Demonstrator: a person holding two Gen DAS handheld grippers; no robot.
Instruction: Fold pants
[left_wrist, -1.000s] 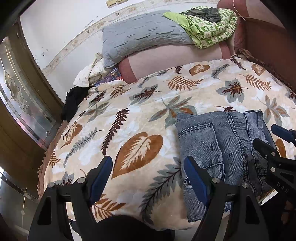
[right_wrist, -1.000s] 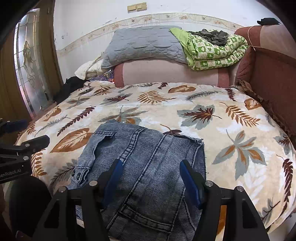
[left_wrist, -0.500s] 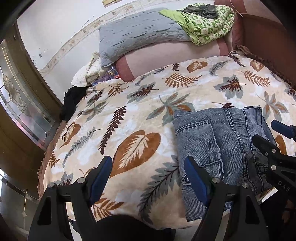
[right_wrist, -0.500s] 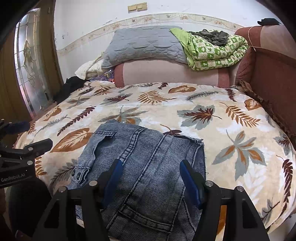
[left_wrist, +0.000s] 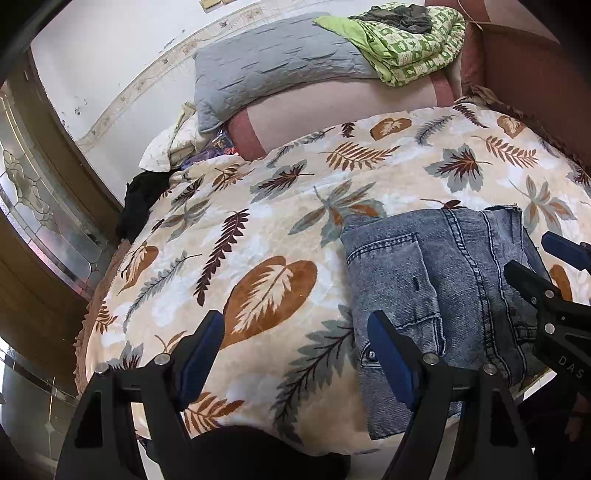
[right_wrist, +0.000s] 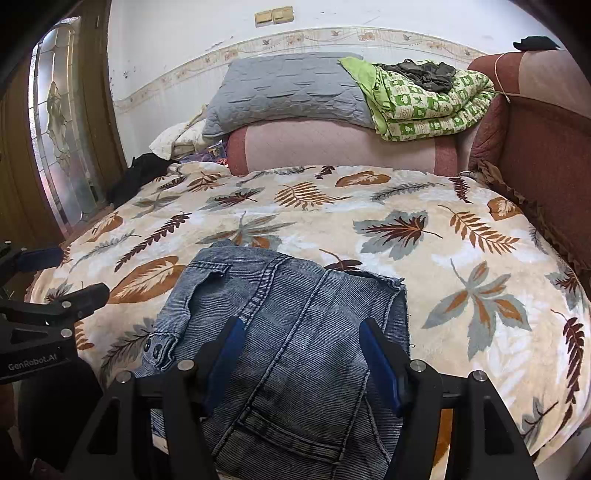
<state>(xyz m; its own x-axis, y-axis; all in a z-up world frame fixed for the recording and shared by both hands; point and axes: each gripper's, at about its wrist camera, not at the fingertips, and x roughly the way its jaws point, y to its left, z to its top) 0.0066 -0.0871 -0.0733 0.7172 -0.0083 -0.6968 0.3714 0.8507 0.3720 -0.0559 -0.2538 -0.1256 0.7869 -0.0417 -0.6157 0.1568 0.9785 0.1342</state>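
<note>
The blue denim pants lie folded into a compact stack at the near edge of the bed; they also show in the left wrist view. My right gripper is open and empty, hovering over the near part of the stack. My left gripper is open and empty, held to the left of the pants above the leaf-print blanket. The left gripper also shows at the left edge of the right wrist view, and the right gripper at the right edge of the left wrist view.
A grey pillow and a green patterned quilt sit on the pink bolster at the bed's head. A brown-red headboard stands on the right. A glass-panelled door and dark clothing are on the left.
The left gripper has tilted slightly, so the bed sits a little higher in its view. The pants and the right gripper have not visibly moved.
</note>
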